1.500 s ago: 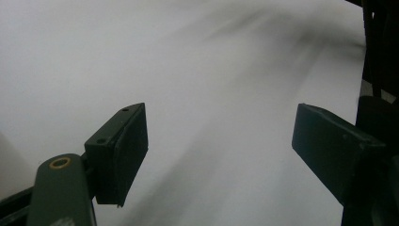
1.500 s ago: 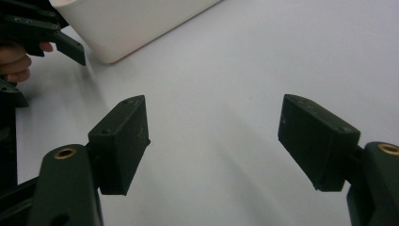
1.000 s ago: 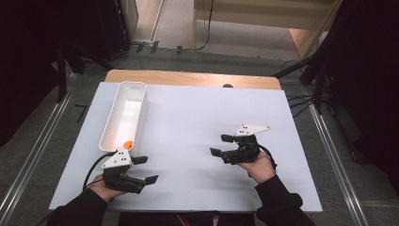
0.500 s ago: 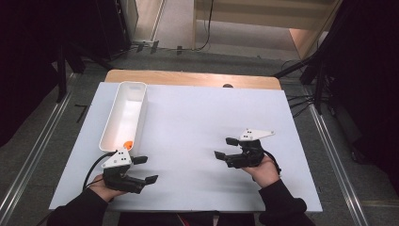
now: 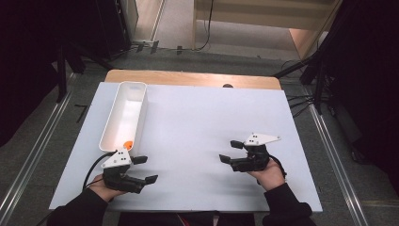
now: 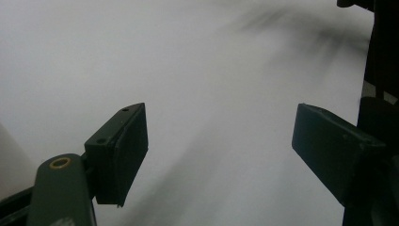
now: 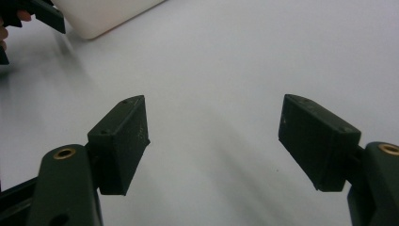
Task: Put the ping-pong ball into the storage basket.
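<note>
**White table, one small orange piece in the tray**

White tabletop [image 5: 197,141] carries a long white tray [image 5: 123,117]; at its near end sits a small orange object [image 5: 126,144], probably light and best pinched across its middle. Left gripper [image 5: 141,169] and right gripper [image 5: 230,152] rest near, jaws apart, empty.

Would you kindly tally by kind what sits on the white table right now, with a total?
Grippers: 2, the left gripper and the right gripper, both open and empty.
White tray: 1.
Small orange thing in the tray's near end: 1.
Total: 4.
</note>
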A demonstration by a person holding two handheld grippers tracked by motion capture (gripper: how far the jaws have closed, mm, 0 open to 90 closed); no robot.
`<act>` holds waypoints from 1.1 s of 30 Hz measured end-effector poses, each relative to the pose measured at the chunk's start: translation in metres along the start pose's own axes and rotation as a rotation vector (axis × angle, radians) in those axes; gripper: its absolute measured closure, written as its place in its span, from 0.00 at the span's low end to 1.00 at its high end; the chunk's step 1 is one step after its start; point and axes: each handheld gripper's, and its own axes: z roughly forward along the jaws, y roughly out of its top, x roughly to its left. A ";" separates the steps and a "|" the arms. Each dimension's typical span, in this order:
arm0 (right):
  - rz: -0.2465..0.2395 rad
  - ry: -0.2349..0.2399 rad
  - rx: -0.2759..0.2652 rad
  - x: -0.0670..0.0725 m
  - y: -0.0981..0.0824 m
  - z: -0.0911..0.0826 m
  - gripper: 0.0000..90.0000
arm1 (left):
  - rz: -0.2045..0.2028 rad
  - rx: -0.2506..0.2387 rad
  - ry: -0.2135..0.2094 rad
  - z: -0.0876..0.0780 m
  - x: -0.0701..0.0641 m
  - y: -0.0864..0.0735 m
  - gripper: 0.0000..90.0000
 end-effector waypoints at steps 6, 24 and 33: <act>0.018 -0.005 -0.008 -0.001 -0.006 -0.007 0.26 | 0.005 0.003 0.002 0.000 0.000 0.000 0.22; 0.041 -0.039 -0.005 -0.005 -0.023 -0.020 0.26 | 0.006 0.006 0.008 -0.001 0.001 0.000 0.22; 0.048 -0.064 -0.002 -0.007 -0.033 -0.027 0.26 | 0.005 0.007 0.010 -0.001 0.001 0.000 0.22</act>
